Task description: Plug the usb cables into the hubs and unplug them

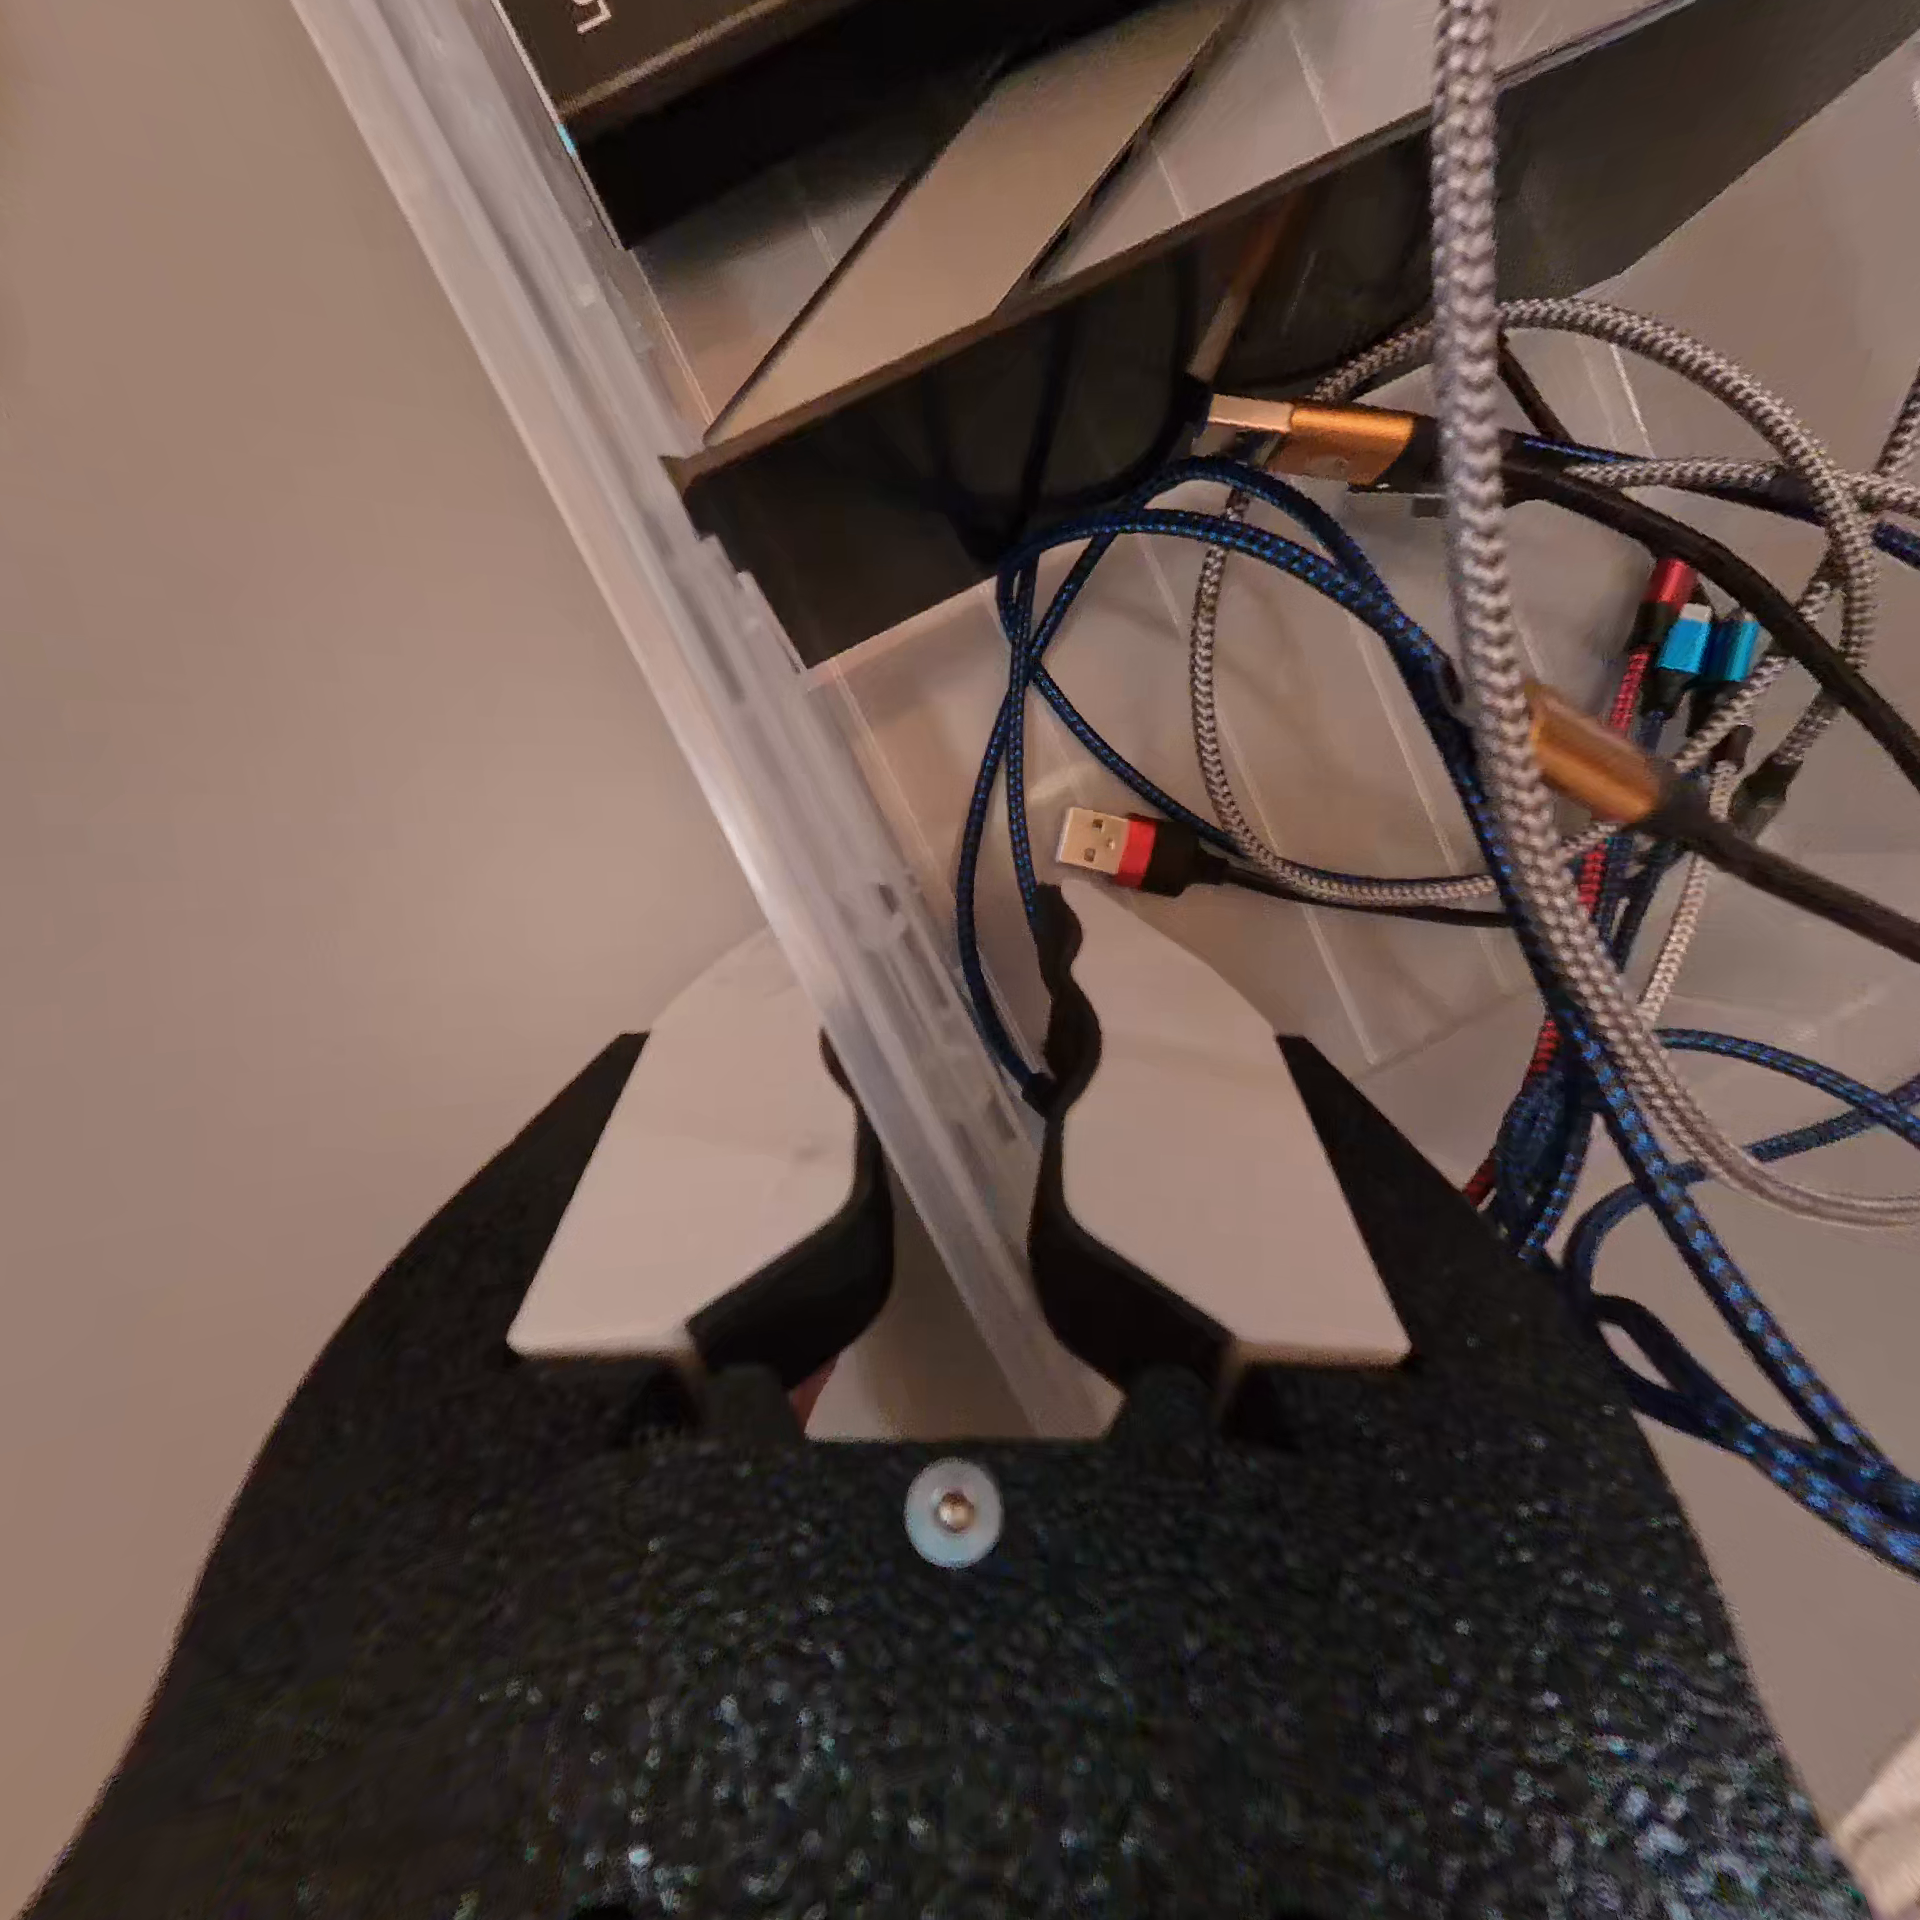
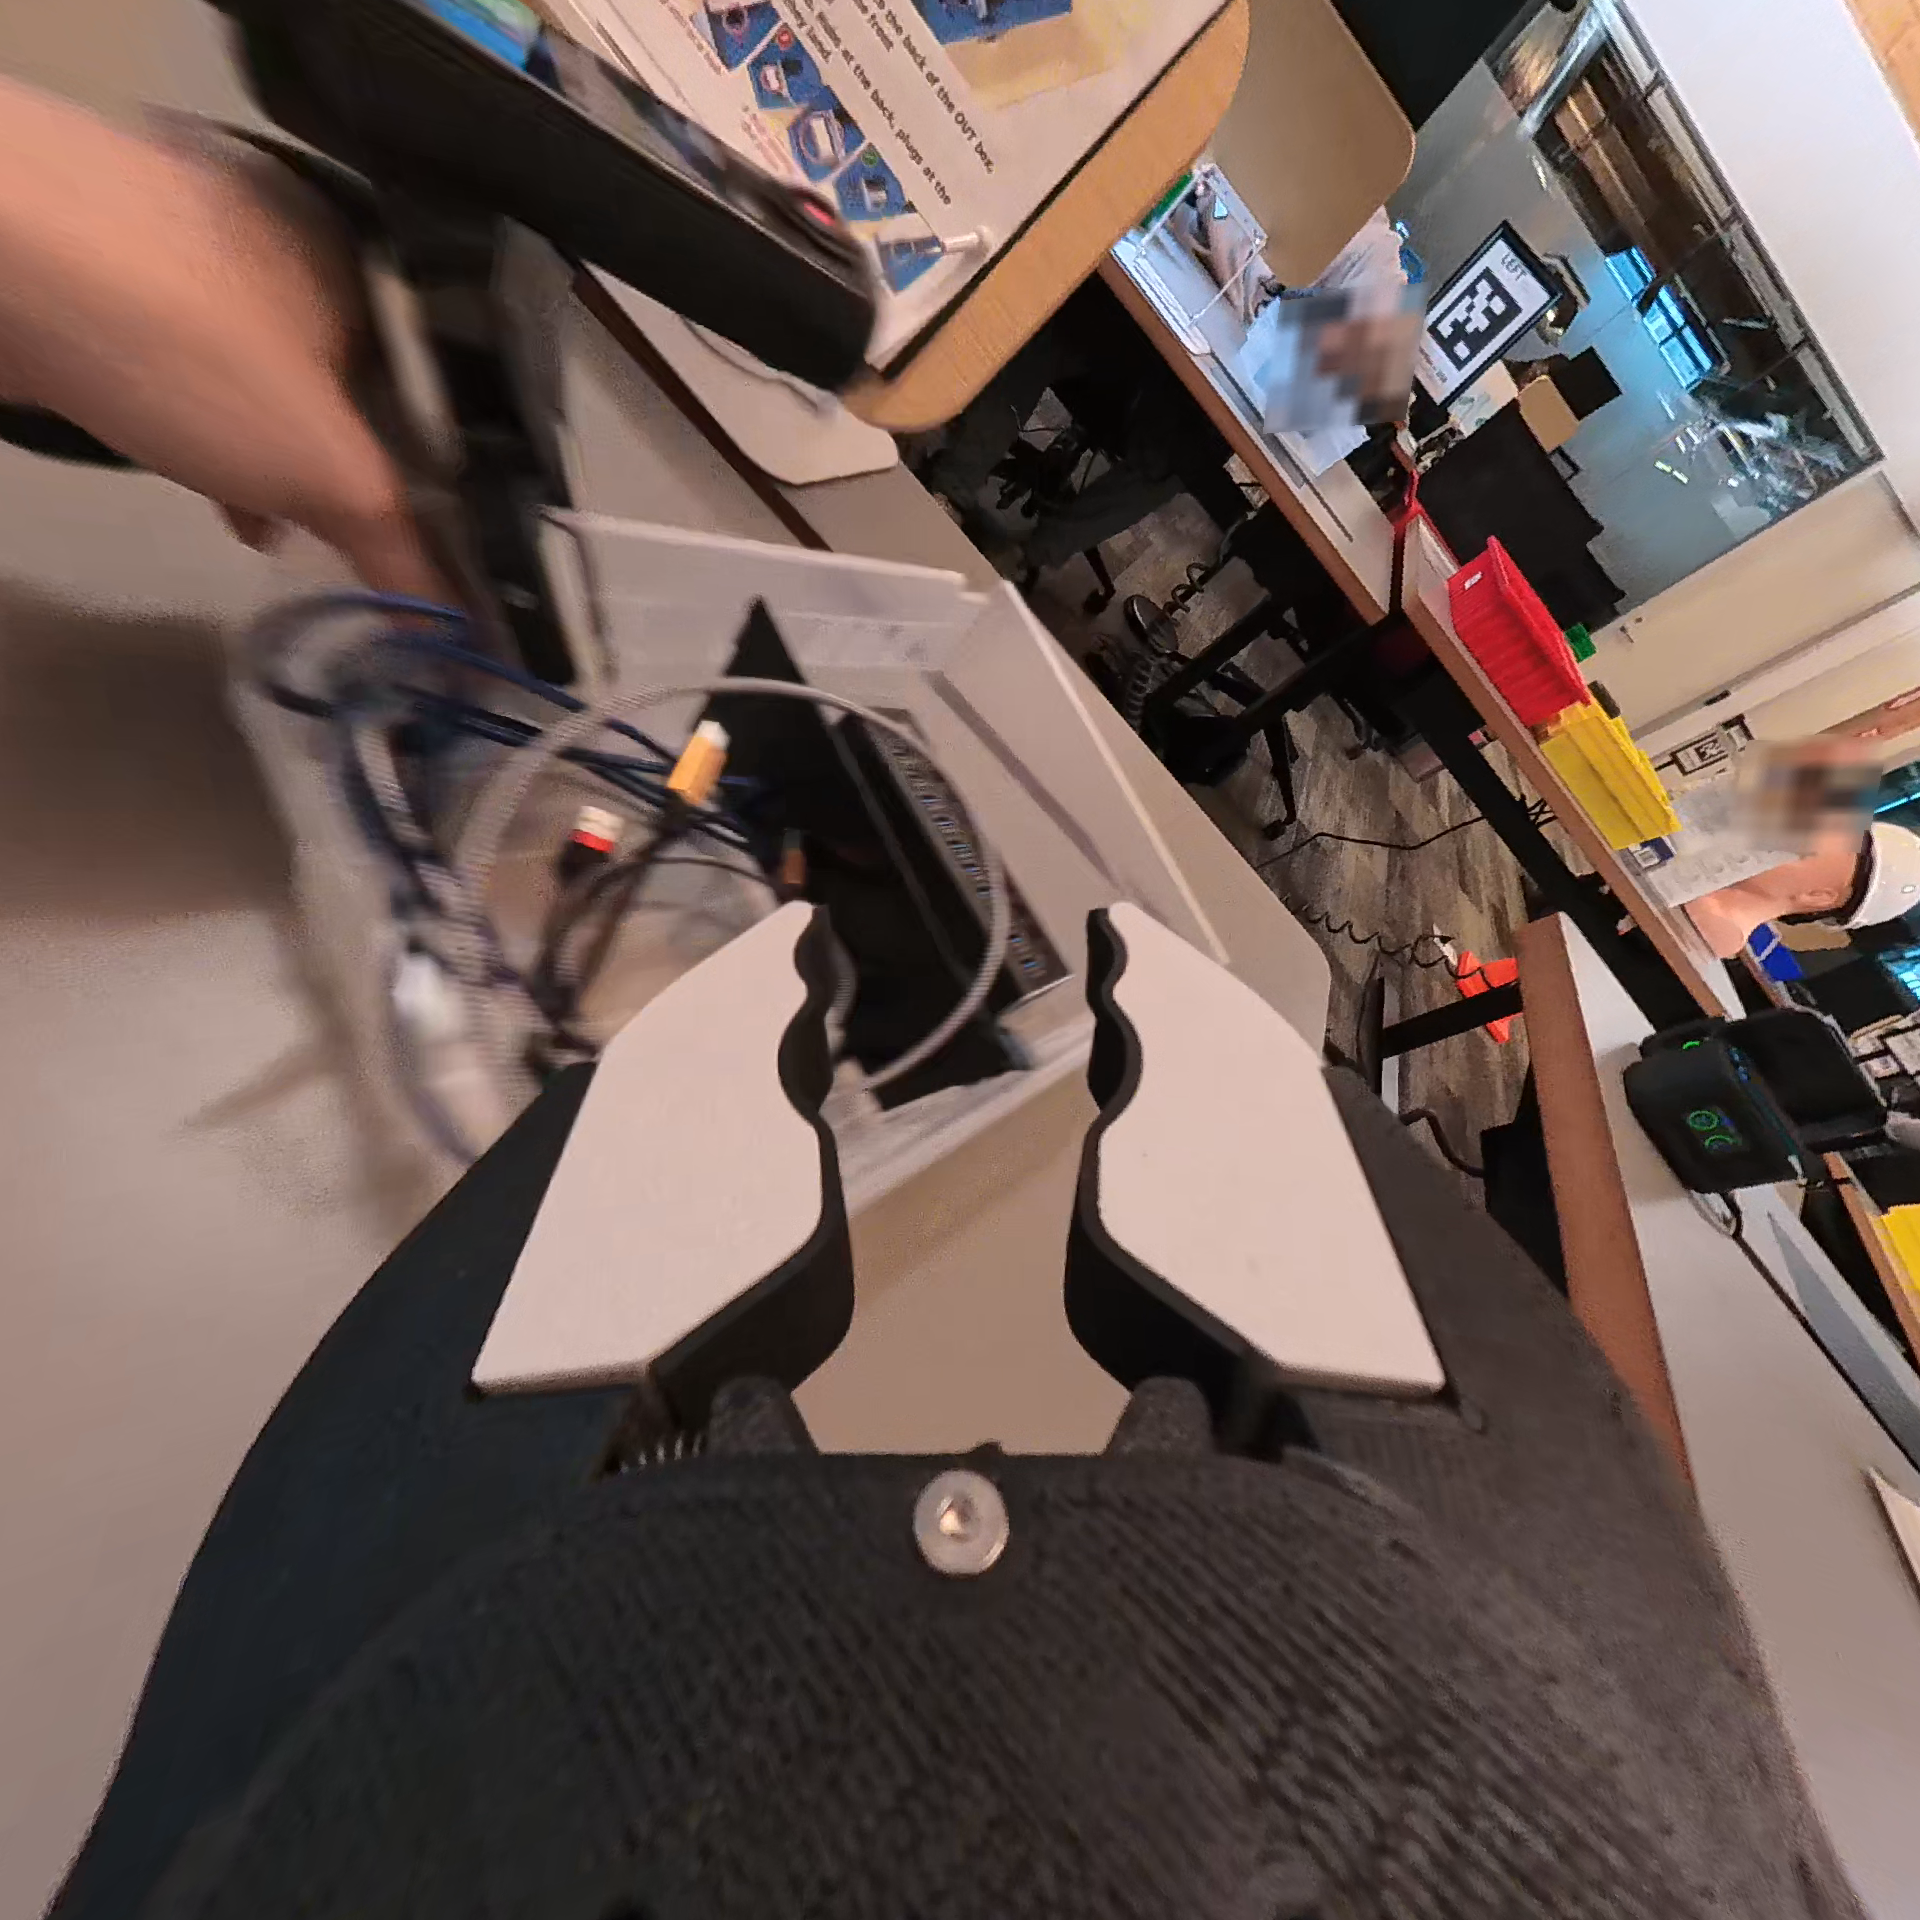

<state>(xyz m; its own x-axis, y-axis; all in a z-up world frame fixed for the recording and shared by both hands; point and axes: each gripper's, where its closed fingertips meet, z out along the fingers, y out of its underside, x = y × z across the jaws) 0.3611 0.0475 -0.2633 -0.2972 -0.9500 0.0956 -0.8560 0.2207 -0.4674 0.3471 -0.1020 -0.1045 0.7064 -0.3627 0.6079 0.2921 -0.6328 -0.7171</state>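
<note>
Clear tray wall sits between the jaws, cables tangled beyond

Left hand-held gripper straddles the clear tray wall, jaws partly apart, not visibly clamping. Inside that wall lie the hub, a red plug and looped cables. Right hand-held gripper gapes empty. Judged risk: snagging loops, dragging the tray.

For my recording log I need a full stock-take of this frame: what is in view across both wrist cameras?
clear acrylic box: one, transparent, on the pale table, holding the cables
USB hub: one, dark, in the box's far compartment
gold-collared plugs: two, one close by the dark divider, one hanging on a grey cable
red-collared plug: one, loose on the box floor
blue braided cables: several, tangled
grey braided cables: several, looped
storage bins: red and yellow, far bench
left claw: open, straddling the box wall
right claw: open, empty
hand: one, blurred, at the box
</note>
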